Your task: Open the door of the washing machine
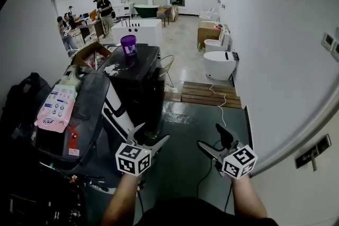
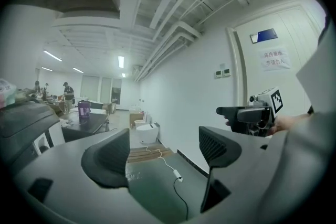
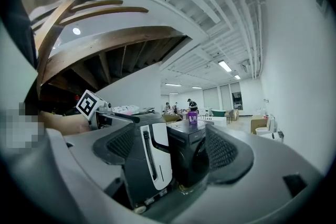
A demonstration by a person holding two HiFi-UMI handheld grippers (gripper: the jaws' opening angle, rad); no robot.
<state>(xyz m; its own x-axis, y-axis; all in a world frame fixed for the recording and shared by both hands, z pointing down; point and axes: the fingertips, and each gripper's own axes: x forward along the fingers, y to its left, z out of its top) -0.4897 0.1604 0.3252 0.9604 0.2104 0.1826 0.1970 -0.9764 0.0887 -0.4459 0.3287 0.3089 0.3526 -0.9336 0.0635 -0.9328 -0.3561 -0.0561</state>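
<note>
Left gripper (image 1: 151, 136): jaws wide, empty.
Right gripper (image 1: 213, 139): jaws wide, empty.
Washing machine (image 1: 139, 84): far left, apart from both grippers.

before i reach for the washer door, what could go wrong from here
The cup on the washer could topple if a pull jolts it. The white-and-black appliance stands close beside the washer and may crowd the approach. A cable lies across the floor on the way; it might snag a foot.
</note>
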